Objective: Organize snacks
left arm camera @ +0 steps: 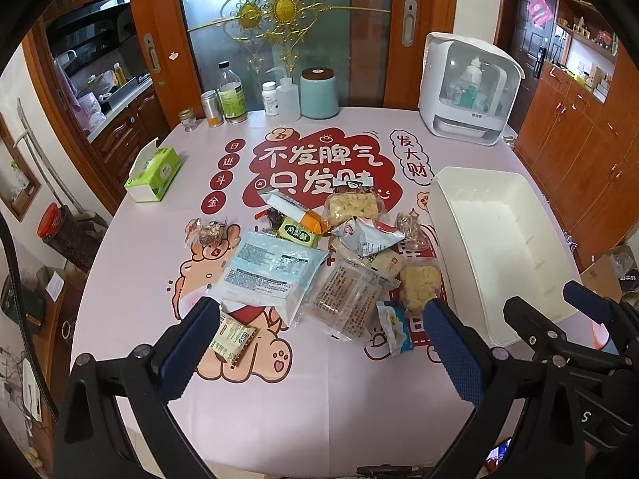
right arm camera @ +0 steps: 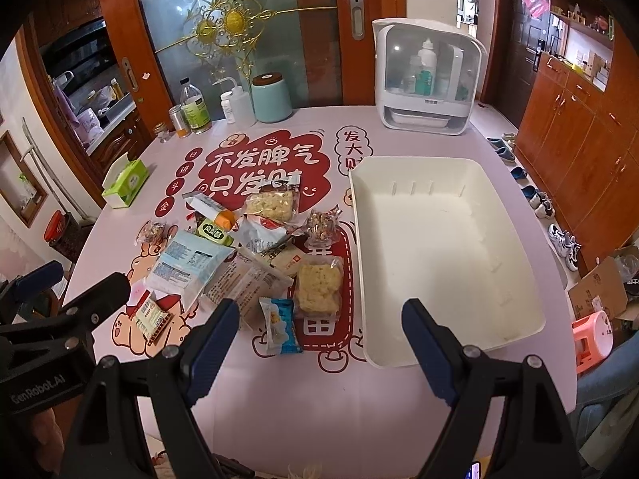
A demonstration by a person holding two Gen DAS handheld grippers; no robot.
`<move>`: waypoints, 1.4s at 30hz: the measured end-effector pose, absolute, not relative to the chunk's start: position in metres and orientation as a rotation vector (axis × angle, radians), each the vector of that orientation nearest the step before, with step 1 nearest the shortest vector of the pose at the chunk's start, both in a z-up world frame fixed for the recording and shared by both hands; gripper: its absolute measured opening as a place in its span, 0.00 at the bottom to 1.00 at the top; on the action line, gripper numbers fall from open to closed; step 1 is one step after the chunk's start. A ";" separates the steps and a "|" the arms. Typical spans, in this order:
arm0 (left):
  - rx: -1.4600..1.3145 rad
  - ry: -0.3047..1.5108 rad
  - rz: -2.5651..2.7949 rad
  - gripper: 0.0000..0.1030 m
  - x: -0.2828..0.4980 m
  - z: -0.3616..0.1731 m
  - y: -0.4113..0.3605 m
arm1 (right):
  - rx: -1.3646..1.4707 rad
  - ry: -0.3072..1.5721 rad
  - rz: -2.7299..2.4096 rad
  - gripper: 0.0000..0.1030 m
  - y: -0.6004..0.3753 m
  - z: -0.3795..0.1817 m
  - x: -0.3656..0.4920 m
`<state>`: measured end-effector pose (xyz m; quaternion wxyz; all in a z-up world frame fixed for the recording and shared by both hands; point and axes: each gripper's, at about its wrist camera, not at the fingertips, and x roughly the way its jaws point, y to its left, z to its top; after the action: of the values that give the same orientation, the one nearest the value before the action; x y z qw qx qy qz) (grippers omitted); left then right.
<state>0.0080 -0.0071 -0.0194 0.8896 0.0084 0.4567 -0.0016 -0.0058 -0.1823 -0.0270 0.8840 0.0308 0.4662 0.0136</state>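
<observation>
A pile of wrapped snacks (left arm camera: 319, 255) lies in the middle of the pink table; it also shows in the right wrist view (right arm camera: 255, 255). An empty white bin (right arm camera: 443, 255) stands to their right, seen too in the left wrist view (left arm camera: 499, 247). My left gripper (left arm camera: 319, 319) is open and empty, held above the near side of the pile, over a pale blue packet (left arm camera: 271, 267) and a clear-wrapped bar (left arm camera: 347, 299). My right gripper (right arm camera: 319, 315) is open and empty, above a small blue packet (right arm camera: 281, 325) and the bin's near left corner. Its fingers (left arm camera: 531, 319) show at the right of the left wrist view.
A green tissue box (left arm camera: 153, 169) sits at the table's left. Bottles, jars and a teal canister (left arm camera: 319, 94) line the far edge, with a white appliance (left arm camera: 467, 88) at the far right. Wooden cabinets, shoes and a pink stool (right arm camera: 591, 337) are right of the table.
</observation>
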 end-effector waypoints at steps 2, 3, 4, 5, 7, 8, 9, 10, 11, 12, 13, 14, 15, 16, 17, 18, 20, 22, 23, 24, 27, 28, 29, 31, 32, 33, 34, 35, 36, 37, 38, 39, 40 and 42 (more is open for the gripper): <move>0.017 0.954 -0.003 0.99 0.009 -0.018 -0.007 | 0.063 0.974 0.032 0.82 -0.183 -0.027 -0.005; 0.017 0.955 -0.002 0.99 0.009 -0.019 -0.007 | 0.062 0.975 0.035 0.82 -0.183 -0.028 -0.004; 0.017 0.955 -0.001 0.99 0.009 -0.019 -0.007 | 0.061 0.977 0.036 0.82 -0.183 -0.028 -0.004; 0.017 0.955 -0.002 0.99 0.009 -0.019 -0.006 | 0.060 0.978 0.037 0.82 -0.184 -0.028 -0.003; 0.017 0.957 -0.001 0.99 0.009 -0.019 -0.006 | 0.061 0.979 0.037 0.82 -0.184 -0.028 -0.003; 0.017 0.959 0.001 0.99 0.009 -0.020 -0.006 | 0.062 0.979 0.037 0.82 -0.184 -0.028 -0.003; 0.017 0.961 0.002 0.99 0.009 -0.020 -0.007 | 0.062 0.980 0.038 0.82 -0.184 -0.028 -0.003; 0.017 0.963 0.003 0.99 0.009 -0.020 -0.007 | 0.062 0.980 0.038 0.82 -0.183 -0.029 -0.003; 0.017 0.965 0.004 0.99 0.009 -0.021 -0.007 | 0.062 0.982 0.039 0.82 -0.183 -0.030 -0.002; 0.018 0.967 0.006 0.99 0.009 -0.020 -0.007 | 0.062 0.983 0.041 0.82 -0.184 -0.030 -0.002; 0.018 0.968 0.008 0.99 0.009 -0.020 -0.008 | 0.062 0.984 0.043 0.82 -0.183 -0.031 -0.001; 0.017 0.969 0.011 0.99 0.009 -0.020 -0.008 | 0.061 0.984 0.045 0.82 -0.183 -0.031 -0.001; 0.017 0.970 0.014 0.99 0.009 -0.019 -0.008 | 0.061 0.984 0.047 0.82 -0.183 -0.031 -0.001; 0.017 0.970 0.017 0.99 0.009 -0.019 -0.008 | 0.060 0.984 0.048 0.82 -0.183 -0.032 -0.001; 0.015 0.970 0.019 0.99 0.009 -0.019 -0.008 | 0.058 0.984 0.050 0.82 -0.183 -0.033 0.000; 0.014 0.971 0.022 0.99 0.009 -0.018 -0.008 | 0.057 0.984 0.053 0.82 -0.183 -0.033 -0.001; 0.012 0.971 0.026 0.99 0.009 -0.018 -0.007 | 0.056 0.985 0.056 0.82 -0.183 -0.034 -0.001; 0.012 0.971 0.027 0.99 0.009 -0.017 -0.007 | 0.056 0.985 0.055 0.82 -0.183 -0.033 -0.001; 0.012 0.972 0.027 0.99 0.008 -0.017 -0.007 | 0.056 0.985 0.055 0.82 -0.183 -0.033 -0.001; 0.012 0.972 0.028 0.99 0.008 -0.017 -0.007 | 0.056 0.986 0.057 0.82 -0.183 -0.033 -0.001; 0.011 0.971 0.032 0.99 0.007 -0.016 -0.006 | 0.054 0.985 0.060 0.82 -0.183 -0.033 -0.002; 0.012 0.970 0.035 0.99 0.006 -0.015 -0.006 | 0.055 0.985 0.060 0.82 -0.183 -0.033 -0.001; 0.012 0.970 0.038 0.99 0.006 -0.015 -0.006 | 0.055 0.985 0.062 0.82 -0.183 -0.033 -0.002; 0.012 0.969 0.046 0.99 0.005 -0.013 -0.004 | 0.056 0.984 0.068 0.82 -0.182 -0.033 -0.002; 0.011 0.967 0.052 0.99 0.004 -0.011 -0.003 | 0.058 0.985 0.072 0.82 -0.182 -0.033 -0.002; 0.009 0.965 0.058 0.99 0.003 -0.010 -0.002 | 0.059 0.986 0.074 0.82 -0.181 -0.033 -0.002; 0.009 0.962 0.063 0.99 0.002 -0.010 -0.001 | 0.061 0.988 0.079 0.82 -0.180 -0.034 -0.003; 0.009 0.960 0.067 0.99 0.001 -0.009 0.001 | 0.062 0.990 0.084 0.82 -0.181 -0.033 -0.002; 0.007 0.956 0.071 0.99 0.000 -0.008 0.003 | 0.062 0.991 0.088 0.82 -0.180 -0.033 -0.001; 0.001 0.950 0.074 0.99 -0.002 -0.007 0.007 | 0.063 0.993 0.093 0.82 -0.179 -0.033 -0.001; -0.005 0.947 0.074 0.99 -0.002 -0.005 0.009 | 0.063 0.995 0.099 0.82 -0.177 -0.033 -0.001; -0.013 0.941 0.075 0.99 -0.003 -0.005 0.013 | 0.062 0.998 0.107 0.82 -0.175 -0.034 0.000; -0.021 0.931 0.078 0.99 -0.005 -0.003 0.018 | 0.061 1.001 0.112 0.82 -0.173 -0.034 0.000; -0.026 0.913 0.087 0.99 -0.008 -0.002 0.025 | 0.055 1.004 0.123 0.82 -0.167 -0.035 0.001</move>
<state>-0.0080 0.0254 -0.0025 0.8966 -0.0125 0.4407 0.0421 0.0015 -0.1671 -0.0348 0.8744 0.0265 0.4808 0.0590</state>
